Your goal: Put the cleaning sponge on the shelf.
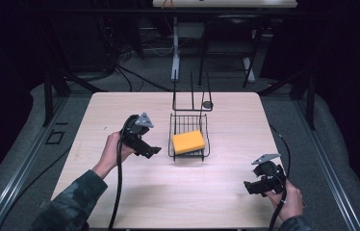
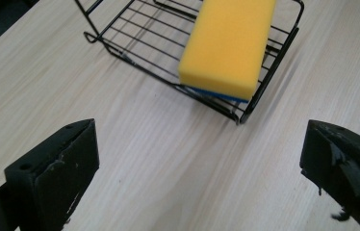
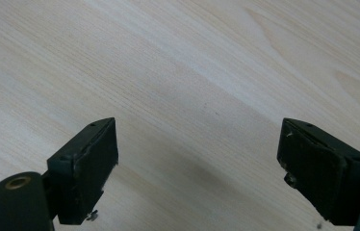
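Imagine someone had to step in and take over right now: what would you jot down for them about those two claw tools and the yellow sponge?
Left gripper: open, empty, held just left of the wire basket, jaws aimed toward it.
Right gripper: open, empty, above bare table near the front right corner.
Yellow sponge: lies in the basket at mid-table, its blue underside resting on the wires; nothing touches it.
Done: sponge sits in the basket.
Left: probably a grasp on the sponge or basket by the left gripper, which is nearest.

looks like a lab or test rig; dark room, bare wooden table [image 1: 120, 192] on a metal frame [image 1: 48, 96], cables on the floor [image 1: 135, 79]
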### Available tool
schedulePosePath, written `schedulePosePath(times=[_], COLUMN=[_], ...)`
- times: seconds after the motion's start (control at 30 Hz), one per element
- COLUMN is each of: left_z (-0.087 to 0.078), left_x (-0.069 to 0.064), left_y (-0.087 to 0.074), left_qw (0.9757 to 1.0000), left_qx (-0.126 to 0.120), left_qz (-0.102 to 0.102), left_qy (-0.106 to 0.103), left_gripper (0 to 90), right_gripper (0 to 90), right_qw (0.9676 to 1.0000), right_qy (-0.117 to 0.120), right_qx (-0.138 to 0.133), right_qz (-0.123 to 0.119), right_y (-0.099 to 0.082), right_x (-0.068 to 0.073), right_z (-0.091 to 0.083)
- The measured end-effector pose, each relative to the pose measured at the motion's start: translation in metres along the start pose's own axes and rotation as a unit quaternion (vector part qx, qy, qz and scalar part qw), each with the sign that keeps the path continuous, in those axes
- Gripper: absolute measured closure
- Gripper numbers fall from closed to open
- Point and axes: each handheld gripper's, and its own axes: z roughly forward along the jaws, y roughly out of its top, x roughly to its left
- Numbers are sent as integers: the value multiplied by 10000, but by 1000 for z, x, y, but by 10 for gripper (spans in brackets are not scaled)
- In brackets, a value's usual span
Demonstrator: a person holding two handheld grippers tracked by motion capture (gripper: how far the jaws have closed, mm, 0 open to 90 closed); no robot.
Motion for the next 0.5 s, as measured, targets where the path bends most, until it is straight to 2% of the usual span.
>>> schedulePosePath(times=[0.07,0.13,0.33,0.4,0.5], left_z=[-5,-9,-19,-22,-25], left_x=[-3,-6,-13,-16,-21], left_y=[-7,-14,-37,-46,-55], left_qw=[9999,9994,9976,9972,9965], left_qx=[25,67,163,149,218], left_qz=[-82,-253,-537,-632,-679], left_qy=[70,234,400,373,431], left_gripper=[5,5,5,6,5], right_gripper=[137,137,137,137,137], right_qw=[10000,10000,10000,10000,10000], right_qy=[-9,-29,-37,-37,-33], right_qx=[-2,-15,18,24,32], right_qz=[-7,-12,-56,-53,-45], right_y=[0,0,1,1,1], right_x=[0,1,3,3,3], right_z=[0,0,0,0,0])
